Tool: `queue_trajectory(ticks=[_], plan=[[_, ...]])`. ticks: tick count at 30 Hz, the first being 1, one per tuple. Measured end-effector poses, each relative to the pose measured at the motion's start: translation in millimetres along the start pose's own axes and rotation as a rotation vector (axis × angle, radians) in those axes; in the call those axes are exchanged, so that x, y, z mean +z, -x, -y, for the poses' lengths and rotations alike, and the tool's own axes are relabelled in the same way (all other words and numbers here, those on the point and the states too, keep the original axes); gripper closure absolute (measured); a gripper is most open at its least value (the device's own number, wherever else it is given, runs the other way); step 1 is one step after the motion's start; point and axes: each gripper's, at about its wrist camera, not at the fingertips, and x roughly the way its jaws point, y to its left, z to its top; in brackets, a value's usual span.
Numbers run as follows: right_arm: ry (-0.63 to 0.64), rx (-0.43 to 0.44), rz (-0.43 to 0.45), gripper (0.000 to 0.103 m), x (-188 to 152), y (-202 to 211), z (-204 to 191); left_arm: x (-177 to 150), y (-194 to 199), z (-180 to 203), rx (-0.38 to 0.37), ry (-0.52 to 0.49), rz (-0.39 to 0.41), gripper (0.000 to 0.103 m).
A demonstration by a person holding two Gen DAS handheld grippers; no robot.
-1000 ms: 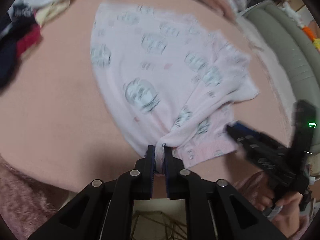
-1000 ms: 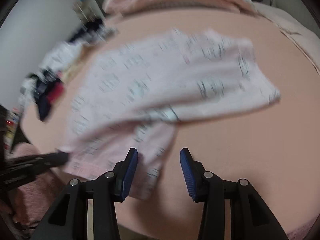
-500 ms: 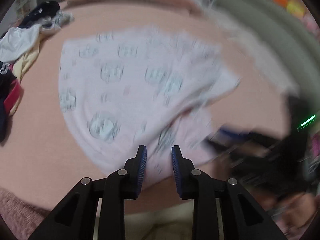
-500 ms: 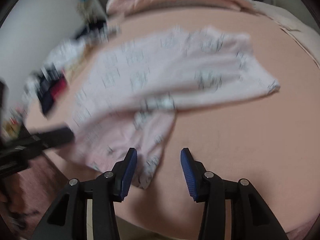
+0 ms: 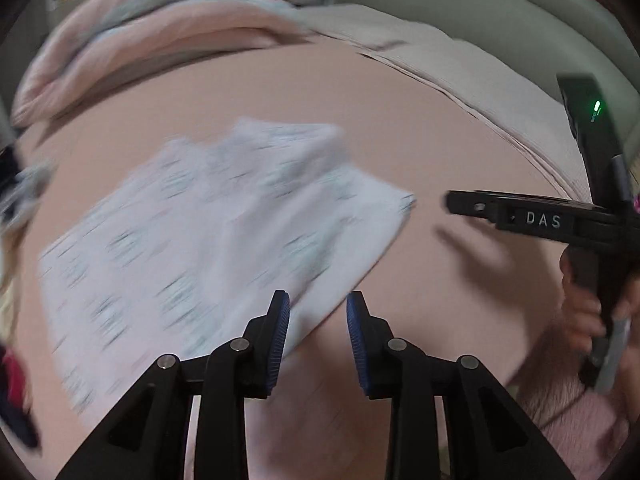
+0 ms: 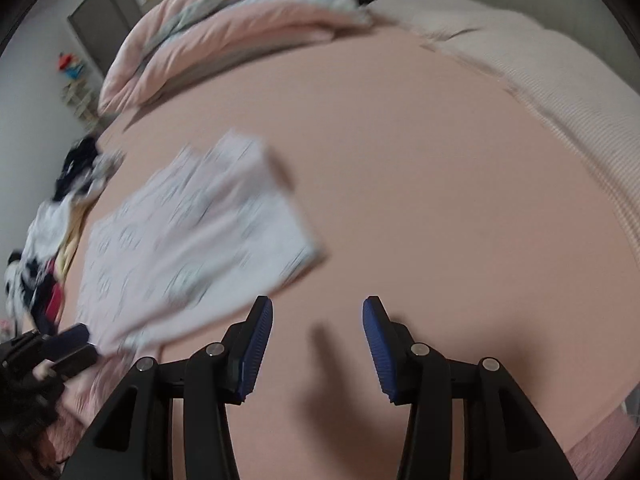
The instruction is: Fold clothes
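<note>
Left claw (image 5: 318,316) just opened, empty like right claw (image 6: 318,322); garment (image 5: 208,232) lies diagonally.

Pale pink garment (image 5: 224,232) w/ grey print, peach-pink sheet (image 6: 420,168).

White capital letters "DAS" stand on the side of the black plastic right gripper (image 5: 454,202), seen from the left wrist camera. The print on the pale pink patterned garment (image 5: 208,240) is too blurred to read.
</note>
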Motion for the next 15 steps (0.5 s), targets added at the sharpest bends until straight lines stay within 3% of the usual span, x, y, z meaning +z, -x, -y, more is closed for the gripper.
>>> queue_trajectory(ticks=[3,8,12,13,15], plan=[[-0.031,0.017,-0.003,0.056,4,-12,15,22,-39,28,-0.014,-0.033,-0.029,0.076],[-0.084,0.040,-0.024,0.056,-7,-30,40,38,-68,52,-0.049,-0.066,-0.021,0.071],[-0.093,0.059,-0.012,0.056,0,-31,39,38,-86,67,0.024,-0.093,-0.001,0.069],[-0.096,0.055,-0.016,0.056,3,-35,38,38,-87,68,0.036,-0.106,0.025,0.075],[-0.089,0.039,-0.016,0.056,5,-39,34,39,-81,62,0.054,-0.094,0.051,0.098]])
